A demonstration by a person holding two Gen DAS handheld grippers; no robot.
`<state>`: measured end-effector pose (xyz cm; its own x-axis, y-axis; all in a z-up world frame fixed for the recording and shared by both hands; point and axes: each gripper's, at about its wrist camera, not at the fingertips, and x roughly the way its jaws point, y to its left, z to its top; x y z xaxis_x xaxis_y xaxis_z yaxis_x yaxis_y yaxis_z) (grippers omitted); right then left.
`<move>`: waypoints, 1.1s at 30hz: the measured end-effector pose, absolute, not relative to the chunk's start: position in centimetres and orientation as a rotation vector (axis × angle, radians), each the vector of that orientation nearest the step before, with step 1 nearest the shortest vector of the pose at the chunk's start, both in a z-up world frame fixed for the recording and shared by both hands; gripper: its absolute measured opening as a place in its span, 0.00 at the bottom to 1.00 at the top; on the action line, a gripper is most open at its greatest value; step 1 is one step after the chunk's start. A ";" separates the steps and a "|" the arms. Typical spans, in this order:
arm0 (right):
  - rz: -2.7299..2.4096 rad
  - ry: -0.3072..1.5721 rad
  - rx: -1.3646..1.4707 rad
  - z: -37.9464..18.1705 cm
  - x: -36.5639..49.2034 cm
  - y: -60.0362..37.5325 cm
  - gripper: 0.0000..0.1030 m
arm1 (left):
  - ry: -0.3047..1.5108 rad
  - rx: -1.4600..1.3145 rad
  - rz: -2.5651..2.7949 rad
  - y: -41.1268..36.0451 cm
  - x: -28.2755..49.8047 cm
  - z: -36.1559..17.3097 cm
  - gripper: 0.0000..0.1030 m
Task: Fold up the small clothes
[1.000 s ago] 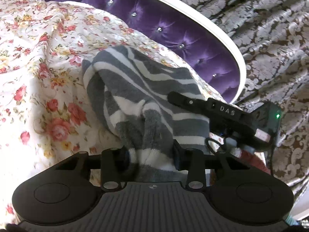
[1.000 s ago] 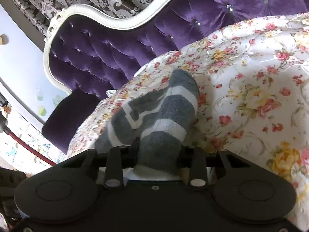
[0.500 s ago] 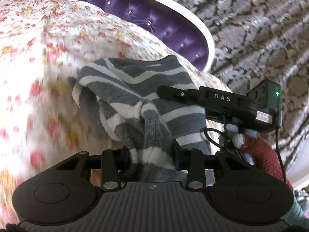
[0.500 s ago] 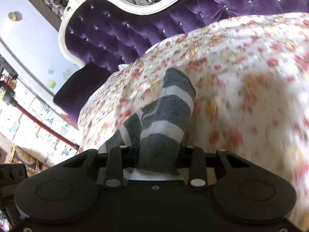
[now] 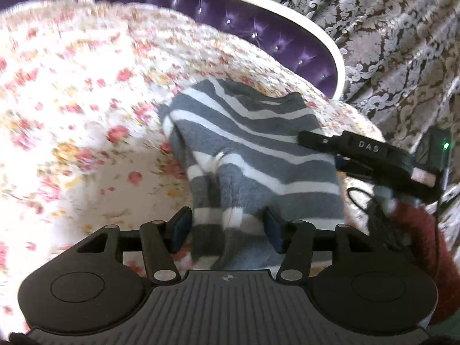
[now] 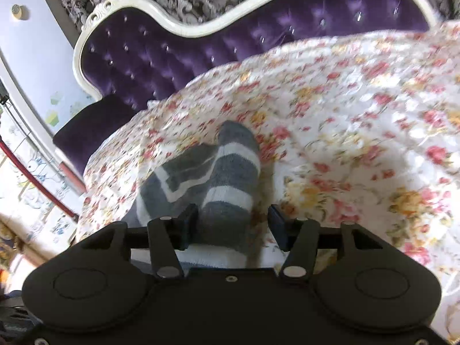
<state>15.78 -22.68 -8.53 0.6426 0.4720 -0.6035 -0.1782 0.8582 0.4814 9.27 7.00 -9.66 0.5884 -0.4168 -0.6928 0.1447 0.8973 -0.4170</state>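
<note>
striped sock (image 5: 253, 155), grey and white, lies on the flowered bedspread (image 5: 72, 92), with one end between the fingers of each pair of tongs

the left gripper (image 5: 227, 227) has its jaws spread, and the sock's bunched end sits in the gap; the left pad looks to touch the fabric and the right pad stands at its edge, so the jaws look released rather than clenched. in the left wrist view the sock fans out wide away from the tongs, its stripes running across, and the other tool shows as a black bar lettered das at the sock's far right edge, next to a small green light

the right gripper (image 6: 233, 224) is spread too: its left pad is against the sock (image 6: 212, 178) and its right pad stands apart from it, with bedspread (image 6: 359, 143) showing between. here the sock looks folded over on itself, its rounded toe pointing away

behind the bed stands a tufted purple headboard (image 6: 172, 49) with a white carved frame, and past it a patterned grey curtain (image 5: 396, 37)
</note>
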 end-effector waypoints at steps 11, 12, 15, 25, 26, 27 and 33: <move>0.324 0.532 0.282 -5.5 10.2 -23.0 0.67 | 0.643 -0.140 -0.264 4.8 5.7 -4.4 0.66; 0.338 0.516 0.267 -5.1 9.8 -22.8 0.61 | 0.638 -0.134 -0.273 4.4 6.1 -4.3 0.66; 0.390 0.487 0.199 -4.1 8.6 -21.6 0.33 | 0.625 -0.149 -0.303 3.4 7.1 -4.3 0.66; 0.388 0.682 0.148 -7.1 9.9 -19.7 0.22 | 0.742 -0.189 -0.262 3.1 10.1 -8.7 0.66; 0.371 0.721 0.182 -8.1 10.2 -20.1 0.21 | 0.790 -0.216 -0.252 3.6 10.5 -9.7 0.66; 0.370 0.720 0.220 -8.7 10.1 -20.6 0.20 | 0.826 -0.282 -0.266 4.4 10.8 -10.6 0.66; 0.407 0.680 0.206 -7.0 9.8 -20.7 0.30 | 0.796 -0.285 -0.276 4.6 9.8 -10.4 0.67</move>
<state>9.85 -20.67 -7.04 0.7034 0.4291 -0.5666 -0.2966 0.9017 0.3146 9.81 4.58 -10.40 0.6678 -0.3471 -0.6585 0.1348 0.9264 -0.3516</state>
